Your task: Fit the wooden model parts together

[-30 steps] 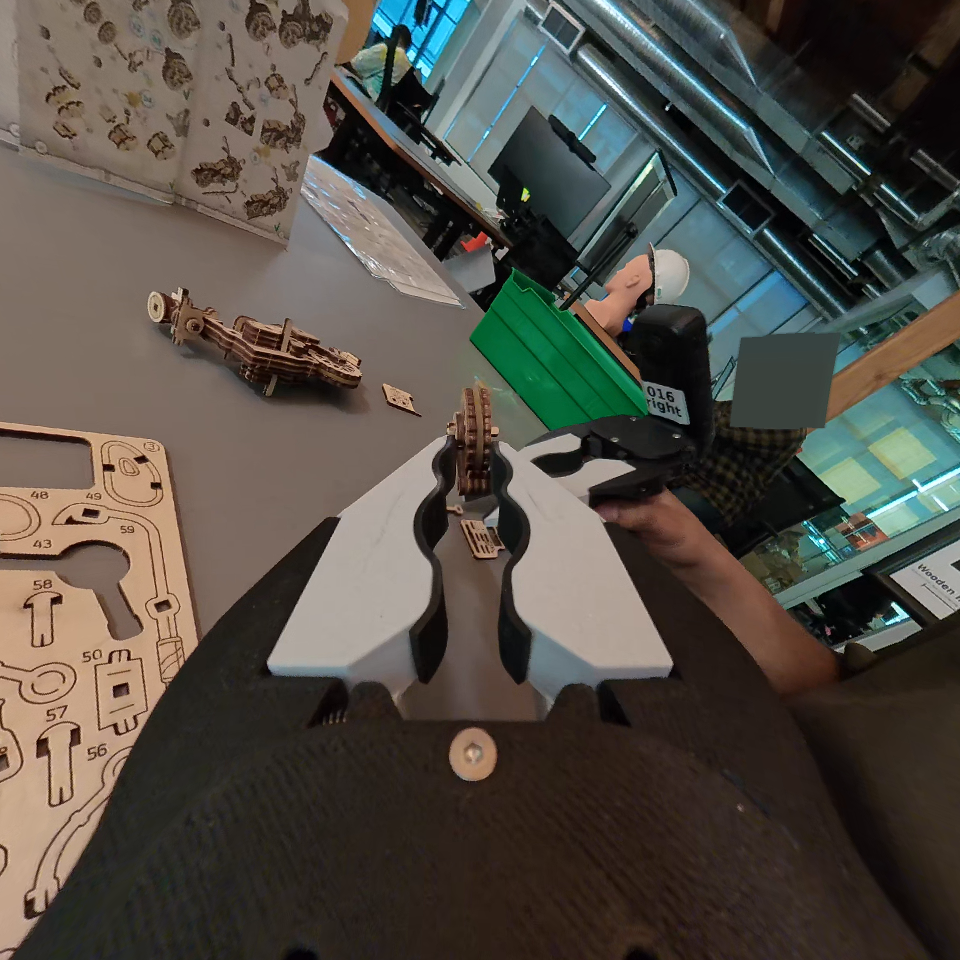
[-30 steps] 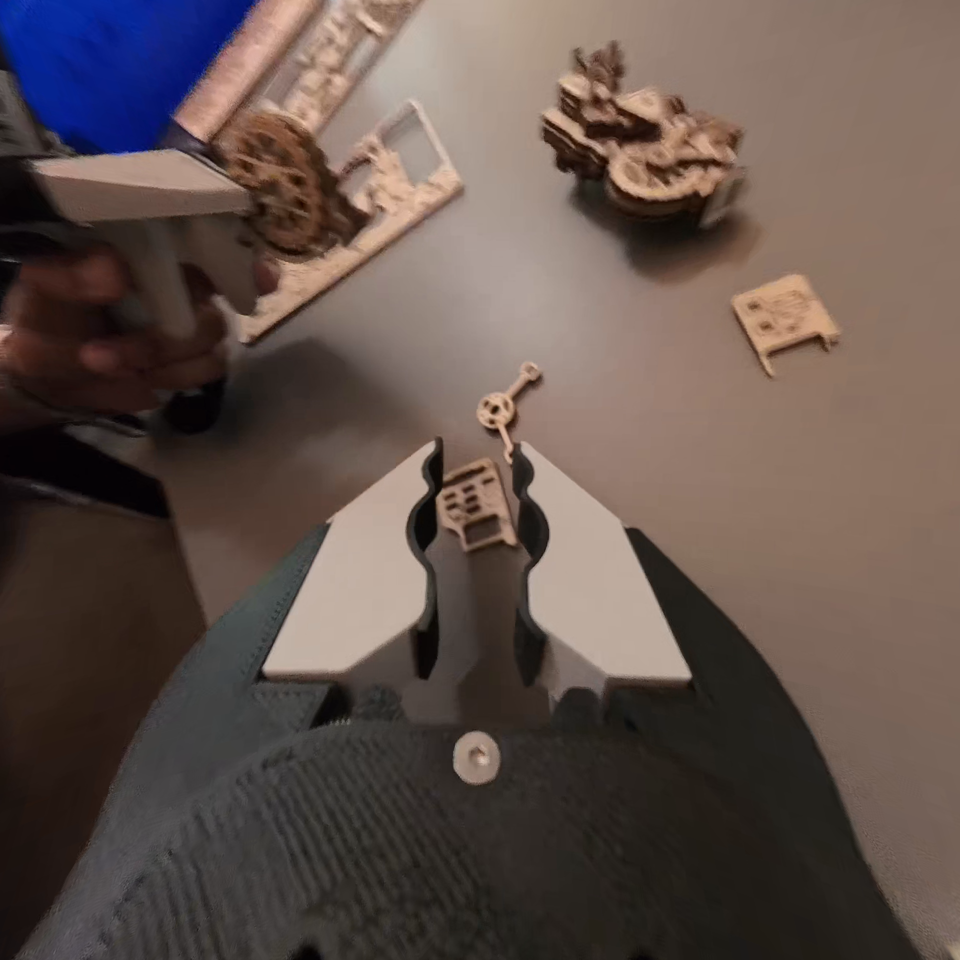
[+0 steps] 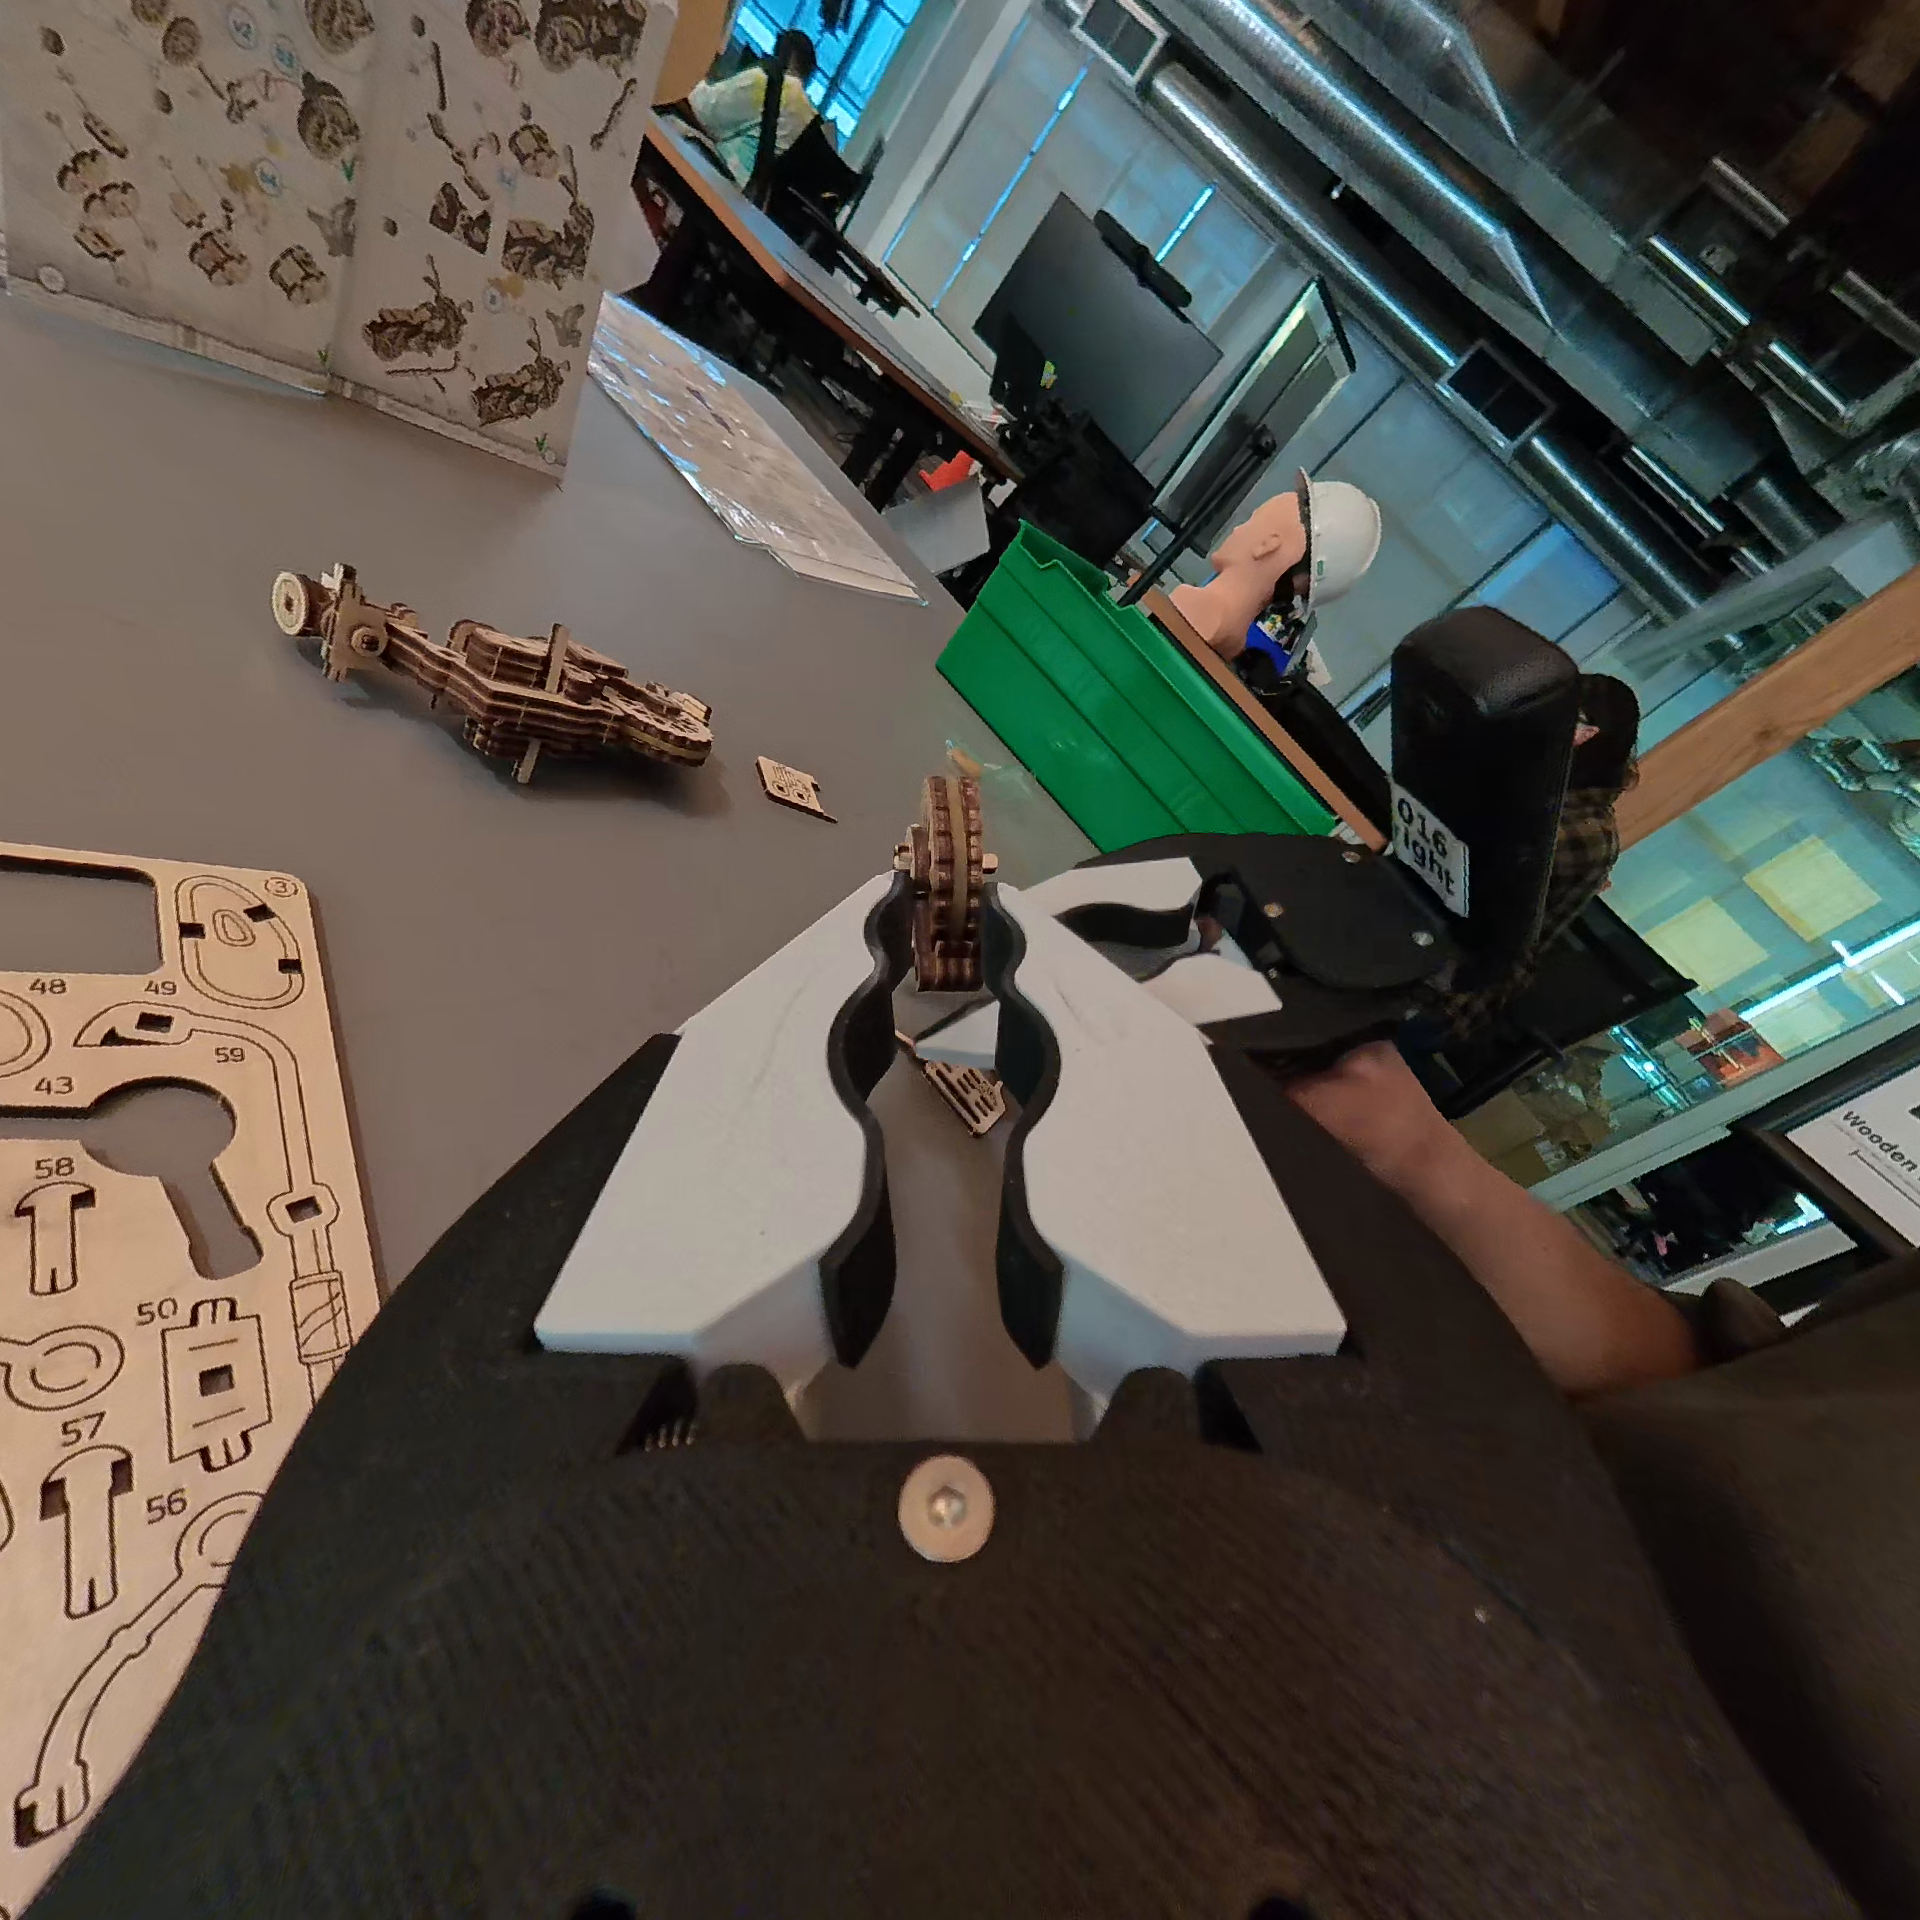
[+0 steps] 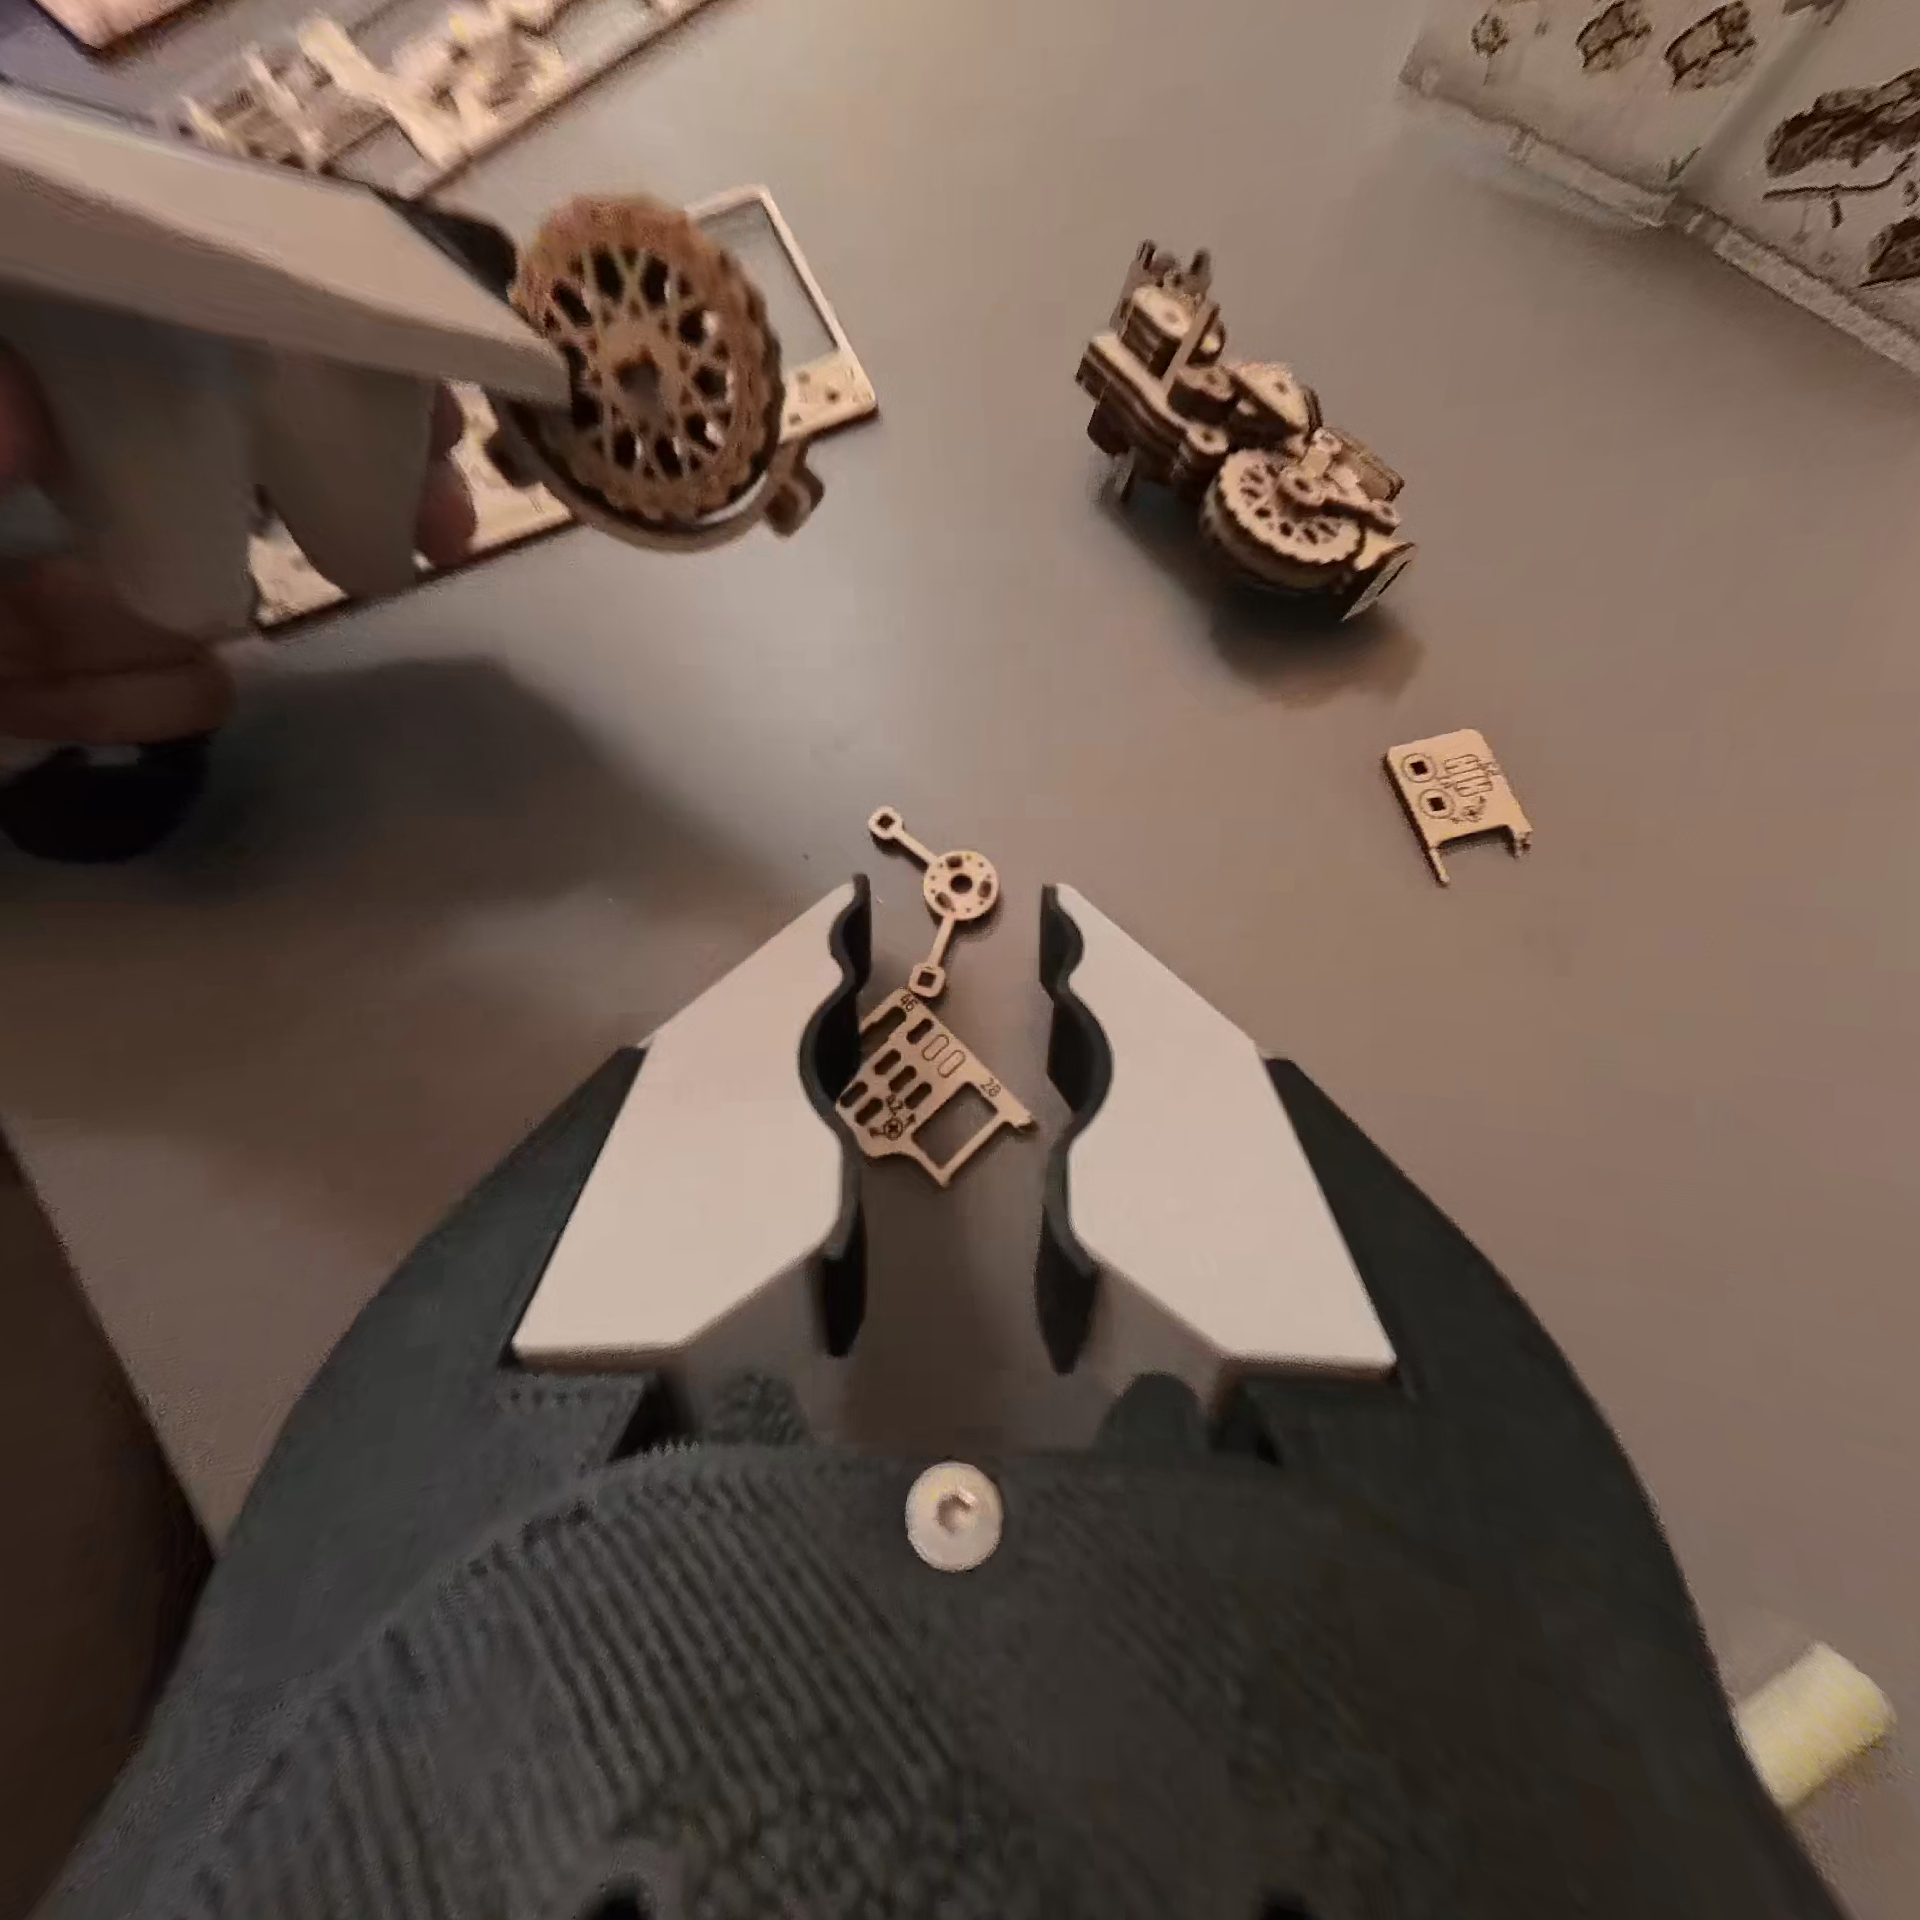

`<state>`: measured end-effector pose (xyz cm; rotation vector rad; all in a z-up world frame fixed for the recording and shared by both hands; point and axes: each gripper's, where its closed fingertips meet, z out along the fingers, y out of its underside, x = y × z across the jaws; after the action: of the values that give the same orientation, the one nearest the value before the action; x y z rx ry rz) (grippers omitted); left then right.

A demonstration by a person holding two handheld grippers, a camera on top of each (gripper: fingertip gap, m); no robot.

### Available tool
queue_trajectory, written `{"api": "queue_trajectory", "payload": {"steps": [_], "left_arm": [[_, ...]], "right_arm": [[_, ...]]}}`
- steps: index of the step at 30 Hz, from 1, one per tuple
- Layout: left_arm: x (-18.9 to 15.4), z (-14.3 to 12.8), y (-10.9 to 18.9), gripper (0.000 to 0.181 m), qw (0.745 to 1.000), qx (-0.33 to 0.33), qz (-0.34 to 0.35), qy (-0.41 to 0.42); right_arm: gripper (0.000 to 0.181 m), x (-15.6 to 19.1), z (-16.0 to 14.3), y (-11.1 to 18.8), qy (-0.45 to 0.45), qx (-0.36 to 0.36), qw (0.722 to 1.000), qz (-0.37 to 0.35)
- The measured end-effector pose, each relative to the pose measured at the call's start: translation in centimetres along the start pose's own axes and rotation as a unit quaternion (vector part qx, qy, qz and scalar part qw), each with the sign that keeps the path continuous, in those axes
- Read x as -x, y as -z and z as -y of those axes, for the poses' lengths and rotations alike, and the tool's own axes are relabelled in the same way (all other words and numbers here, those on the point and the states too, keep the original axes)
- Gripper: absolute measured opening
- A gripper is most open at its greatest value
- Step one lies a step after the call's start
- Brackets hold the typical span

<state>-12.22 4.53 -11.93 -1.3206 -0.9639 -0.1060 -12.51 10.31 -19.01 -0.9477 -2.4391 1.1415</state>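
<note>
Wooden wheel (image 3: 948, 883) sat clamped edge-on between the fingertips of our left gripper (image 3: 943, 914), held up off the grey table (image 3: 520, 914). From the right wrist view the same wheel (image 4: 649, 358) showed its spoked face, a curved fender piece hugging its lower rim.

Change since a second earlier: our right gripper (image 4: 951, 914) had opened wider and dropped closer over the small flat parts. Its jaws stood well apart and held nothing. We judged this the approach to a pick, with the wheel kept ready for mating.

Between and just ahead of the right fingers lay the slotted plate (image 4: 925, 1091), its near corner touching or tucked beside the left pad; which, we could not tell. Just beyond it lay the thin linkage piece (image 4: 940, 894), a ring with two arms. A second small plate (image 4: 1455, 795) lay apart to the right.

The part-built model (image 4: 1242, 468), layered ply with a wheel already fitted, rested on the table farther off, untouched. The punched-out parts sheet (image 3: 135, 1195) lay at our left; the instruction sheets (image 3: 312, 187) stood propped behind.
</note>
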Motion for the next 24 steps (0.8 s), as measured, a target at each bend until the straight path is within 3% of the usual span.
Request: {"api": "queue_trajectory", "payload": {"steps": [6, 11, 15, 20, 22, 24], "left_arm": [[-0.1, -0.2, -0.1, 0.010, 1.000, 0.003, -0.002, -0.001], [-0.3, -0.4, -0.2, 0.010, 1.000, 0.007, -0.004, -0.004], [-0.4, -0.7, -0.3, 0.010, 1.000, 0.022, -0.011, -0.009], [-1.3, -2.9, -0.9, 0.010, 0.991, 0.118, -0.067, 0.005], [-1.7, -4.0, -0.8, 0.010, 0.984, 0.157, -0.086, 0.010], [-1.9, -4.6, -0.7, 0.010, 0.978, 0.181, -0.103, 0.020]], "right_arm": [[0.026, 0.1, -0.7, -1.2, 0.003, 0.028, 0.999, -0.026], [0.014, 0.0, -0.7, -1.3, -0.008, 0.023, 1.000, -0.008], [0.014, -0.7, 1.0, 0.4, 0.010, -0.035, 0.999, -0.006], [0.013, 1.2, 5.5, 5.6, 0.126, -0.195, 0.972, 0.034], [0.013, 3.2, 5.7, 6.6, 0.200, -0.215, 0.954, 0.054], [0.013, 4.0, 4.8, 6.5, 0.291, -0.200, 0.935, 0.027]]}}
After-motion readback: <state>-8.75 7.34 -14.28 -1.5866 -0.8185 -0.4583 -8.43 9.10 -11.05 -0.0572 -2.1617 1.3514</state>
